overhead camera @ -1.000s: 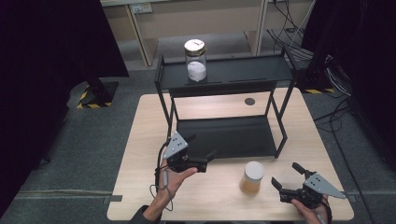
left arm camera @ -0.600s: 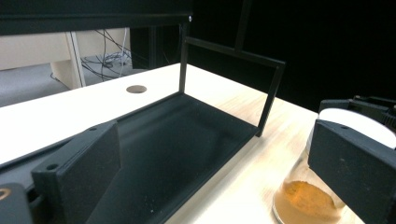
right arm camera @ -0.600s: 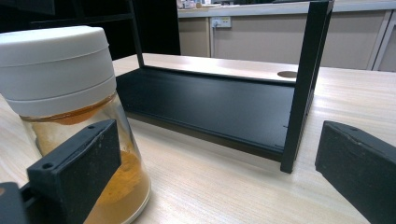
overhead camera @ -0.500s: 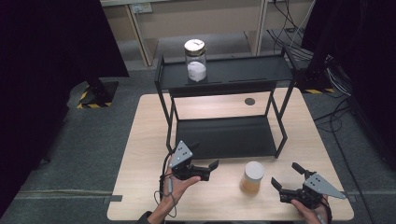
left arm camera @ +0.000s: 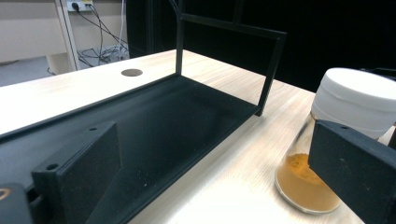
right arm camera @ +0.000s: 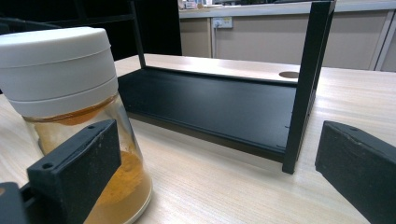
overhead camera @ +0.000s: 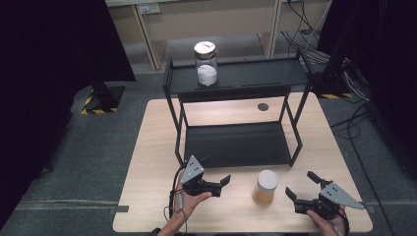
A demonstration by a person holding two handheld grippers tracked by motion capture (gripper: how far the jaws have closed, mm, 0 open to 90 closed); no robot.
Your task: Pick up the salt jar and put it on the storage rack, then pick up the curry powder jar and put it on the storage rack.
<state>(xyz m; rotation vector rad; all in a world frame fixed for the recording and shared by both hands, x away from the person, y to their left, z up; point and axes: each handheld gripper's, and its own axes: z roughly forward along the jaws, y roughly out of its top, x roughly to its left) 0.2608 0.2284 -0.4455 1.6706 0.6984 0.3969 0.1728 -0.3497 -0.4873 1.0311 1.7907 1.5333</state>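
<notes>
- The left claw (overhead camera: 222,184) is sitting open and empty, just left of the white-lidded jar (overhead camera: 266,187).
- The right claw (overhead camera: 301,185) is gaping open, empty, just right of the jar.
- The jar is standing upright on the surface (overhead camera: 152,147), near the black rack (overhead camera: 236,142) beyond.

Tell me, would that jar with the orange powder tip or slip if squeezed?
The jar looks like smooth, clear glass or plastic, so probably slippery. It is only partly filled, so likely light. Taller than wide, it could tip if pushed near its white lid.

Bare table (overhead camera: 152,147) left of black rack (overhead camera: 236,145), white-lidded jar (overhead camera: 265,188) standing between both grippers.
</notes>
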